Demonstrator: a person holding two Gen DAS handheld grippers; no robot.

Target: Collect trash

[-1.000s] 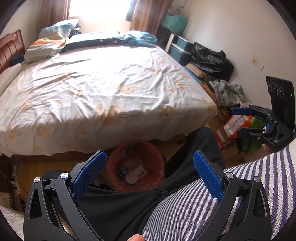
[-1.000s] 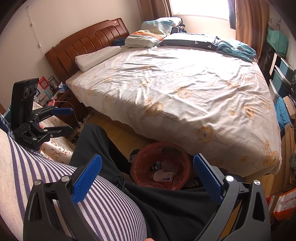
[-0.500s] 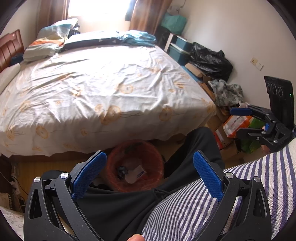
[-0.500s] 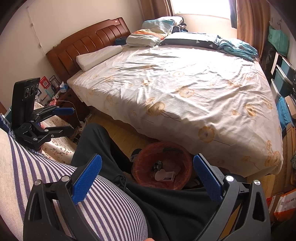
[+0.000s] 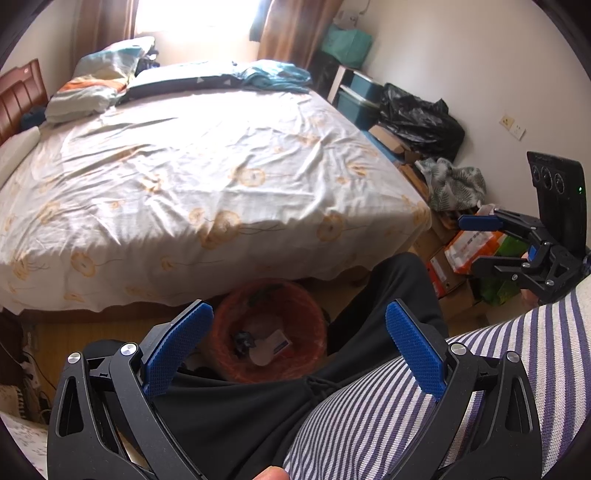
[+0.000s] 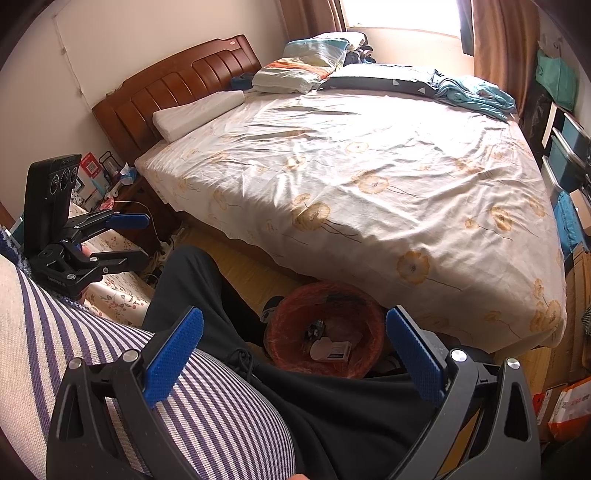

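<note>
Daylight floods through the blown-out curtained window (image 6: 402, 14), glaring on the rumpled floral cotton bedsheet (image 5: 207, 166); the floor beneath lies in shadow, fisheye bending curves the edges, black vignette fills corners, focus reasonably sharp

**The trash bin by the bed**

An orange-red trash bin (image 5: 269, 332) stands upright on the wooden floor, right at the foot edge of the bed. It is round, and a thin crinkly orange bag lines it. The top is open. Some trash lies at the bottom: a small white box with blue print (image 6: 340, 350), a round white piece (image 6: 320, 347) touching the box, and a small dark thing (image 6: 314, 328) just beside them, too small to tell.
</note>
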